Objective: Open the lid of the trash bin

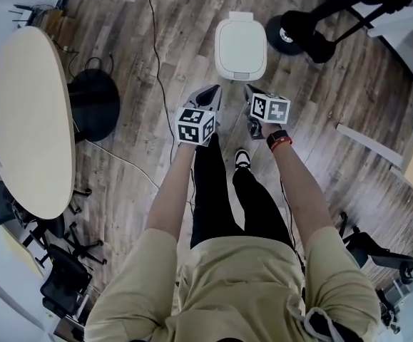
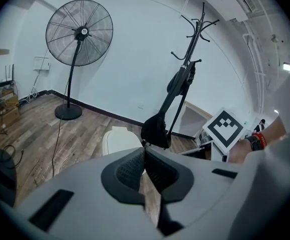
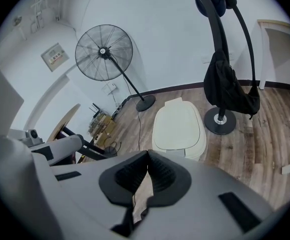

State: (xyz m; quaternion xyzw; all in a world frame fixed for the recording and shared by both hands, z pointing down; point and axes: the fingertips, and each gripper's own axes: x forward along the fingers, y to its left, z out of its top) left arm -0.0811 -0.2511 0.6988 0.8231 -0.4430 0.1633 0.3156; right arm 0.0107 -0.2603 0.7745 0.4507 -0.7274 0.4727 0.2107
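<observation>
A white trash bin (image 1: 240, 47) stands on the wood floor ahead of me, its lid down. It shows in the right gripper view as the bin (image 3: 178, 129) just beyond the jaws, and partly in the left gripper view as the bin (image 2: 118, 140). My left gripper (image 1: 211, 93) is held above the floor, short of the bin's near left corner, its jaws shut with nothing between them. My right gripper (image 1: 252, 91) hangs beside it near the bin's front edge, also shut and holding nothing.
A round beige table (image 1: 28, 123) with chairs fills the left. A standing fan (image 3: 108, 55) and its cable (image 1: 157, 70) lie beyond. A coat rack base (image 1: 289, 33) with a black bag (image 3: 230, 86) stands right of the bin.
</observation>
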